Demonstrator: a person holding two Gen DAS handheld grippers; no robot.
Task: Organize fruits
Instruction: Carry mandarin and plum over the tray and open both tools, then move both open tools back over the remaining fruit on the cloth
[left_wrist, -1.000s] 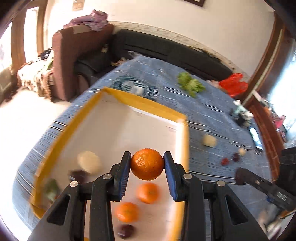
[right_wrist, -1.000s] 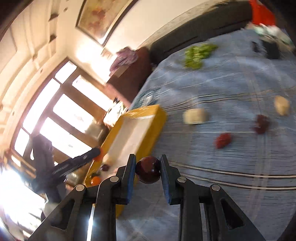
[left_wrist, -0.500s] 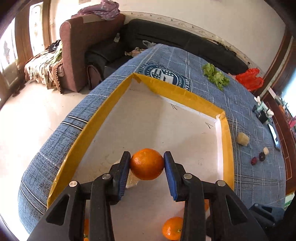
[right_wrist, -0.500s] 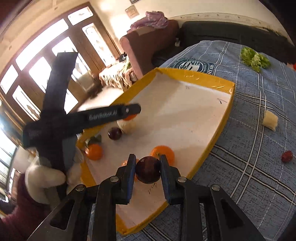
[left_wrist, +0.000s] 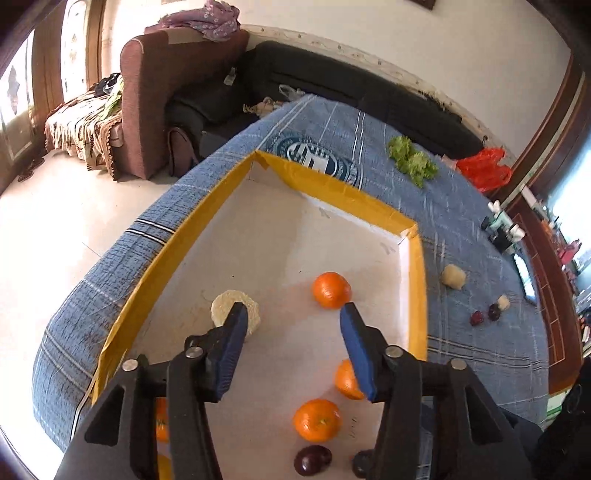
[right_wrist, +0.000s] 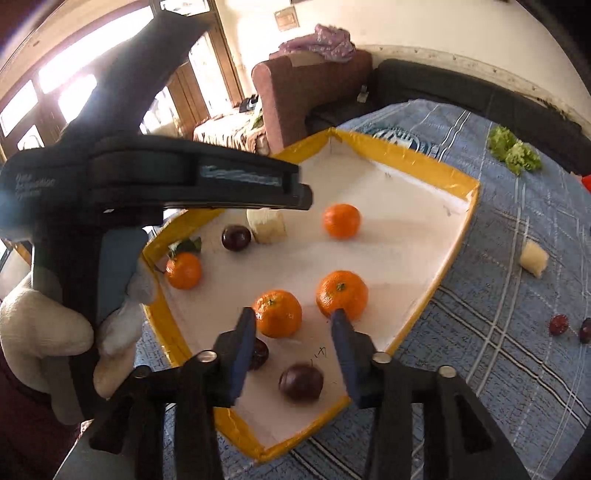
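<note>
A yellow-rimmed white tray (left_wrist: 354, 199) (right_wrist: 417, 162) lies on the blue checked tablecloth. It holds several oranges, dark plums and a pale fruit piece (left_wrist: 225, 308). My left gripper (left_wrist: 291, 314) is open above the tray; an orange (left_wrist: 331, 290) (right_wrist: 341, 220) lies just beyond its fingertips. My right gripper (right_wrist: 291, 319) is open over the tray's near corner, with a dark plum (right_wrist: 301, 381) lying on the tray between its fingers. The left gripper's body (right_wrist: 147, 184) and gloved hand fill the left of the right wrist view.
On the cloth right of the tray lie a pale fruit piece (left_wrist: 453, 276) (right_wrist: 533, 257), two dark red fruits (left_wrist: 484, 314) (right_wrist: 558, 324) and green lettuce (left_wrist: 412, 160) (right_wrist: 514, 151). A black sofa and brown armchair (left_wrist: 155, 96) stand beyond the table.
Both grippers opened. The left one let go of its orange, which now lies on the tray ahead. The right one let go of its plum, which now lies on the tray.
</note>
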